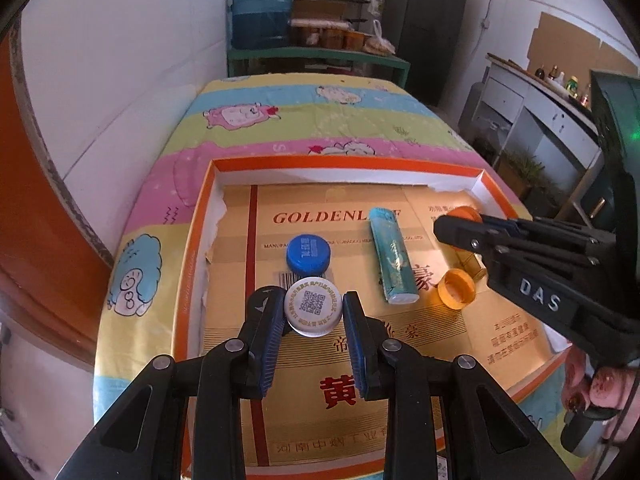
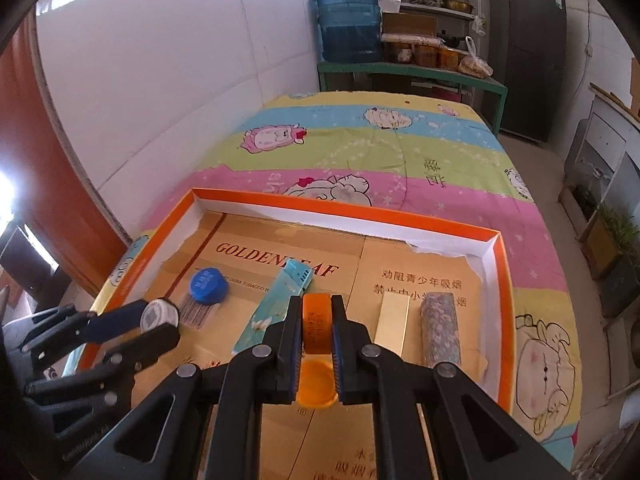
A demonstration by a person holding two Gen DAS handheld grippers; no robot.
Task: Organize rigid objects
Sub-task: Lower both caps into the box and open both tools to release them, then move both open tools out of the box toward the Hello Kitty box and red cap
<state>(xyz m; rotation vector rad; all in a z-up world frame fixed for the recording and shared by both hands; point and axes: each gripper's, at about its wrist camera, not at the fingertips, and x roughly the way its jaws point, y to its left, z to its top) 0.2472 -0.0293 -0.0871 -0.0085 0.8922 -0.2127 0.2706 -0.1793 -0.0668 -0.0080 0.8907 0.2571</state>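
Observation:
My left gripper (image 1: pixel 310 304) is shut on a white bottle cap (image 1: pixel 314 314) with a QR code on top, low over the gold-lined tray (image 1: pixel 344 160). Just beyond it lie a blue cap (image 1: pixel 309 254) and a teal box (image 1: pixel 392 256). My right gripper (image 2: pixel 317 304) is shut on an orange cap (image 2: pixel 317 322) held on edge, above a second orange cap (image 2: pixel 316 386) lying open side up. In the left wrist view the right gripper (image 1: pixel 448 229) reaches in from the right. The right wrist view shows the left gripper (image 2: pixel 158 322) with the white cap (image 2: pixel 158 315).
A gold box (image 2: pixel 392 320) and a patterned block (image 2: pixel 440 328) lie side by side at the tray's right. The tray (image 2: pixel 320 204) rests on a cartoon-print cloth (image 2: pixel 380 152). A white wall runs along the left; a water jug (image 2: pixel 348 16) and shelves stand behind.

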